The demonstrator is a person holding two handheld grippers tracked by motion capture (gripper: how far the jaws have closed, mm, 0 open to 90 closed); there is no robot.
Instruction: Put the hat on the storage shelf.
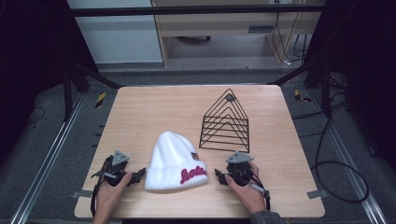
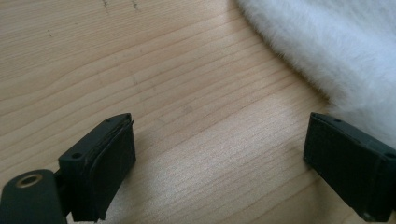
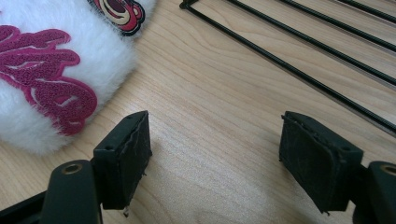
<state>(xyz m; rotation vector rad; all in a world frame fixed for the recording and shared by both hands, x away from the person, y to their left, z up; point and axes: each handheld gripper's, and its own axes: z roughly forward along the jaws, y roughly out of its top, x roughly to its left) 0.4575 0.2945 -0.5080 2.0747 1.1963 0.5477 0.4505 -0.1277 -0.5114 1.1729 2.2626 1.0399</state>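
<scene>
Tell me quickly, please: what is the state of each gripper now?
Left gripper: open, holding nothing, beside the white hat.
Right gripper: open, holding nothing, between the hat and the black wire rack.

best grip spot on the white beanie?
Probably the folded cuff of the white beanie, one end each: left gripper from its left, right gripper from its right. It lies flat with the cuff nearest both; both sets of jaws stand open, empty, beside it.

- From above, we look forward and down on the whole bench [image 1: 140, 107].
- Both gripper views sit low and close, sharing the white hat [image 1: 175, 161] with it.
</scene>
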